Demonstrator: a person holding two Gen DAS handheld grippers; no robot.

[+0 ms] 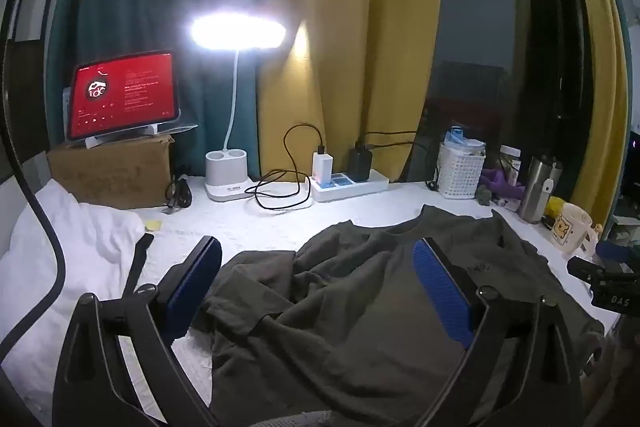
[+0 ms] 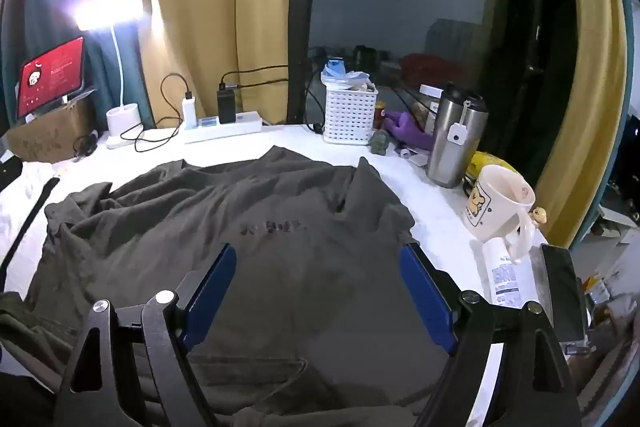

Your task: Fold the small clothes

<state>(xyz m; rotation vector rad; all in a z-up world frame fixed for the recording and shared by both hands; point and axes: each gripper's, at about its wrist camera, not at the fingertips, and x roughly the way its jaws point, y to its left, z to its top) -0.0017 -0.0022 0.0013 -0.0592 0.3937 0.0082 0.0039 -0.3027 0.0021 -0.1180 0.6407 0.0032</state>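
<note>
A dark olive-grey T-shirt lies crumpled and spread on the white-covered table, with dark print on its chest. My left gripper hovers open above the shirt's left part, its blue pads wide apart and nothing between them. In the right wrist view the same T-shirt fills the middle. My right gripper stands open over the lower right part of the cloth, below the print, with no fabric pinched. Part of the other gripper's black body shows at the right edge of the left wrist view.
A white cloth lies at the left. Along the back stand a red-screen tablet on a cardboard box, a lit lamp, a power strip, a white basket, a steel tumbler and a bear mug.
</note>
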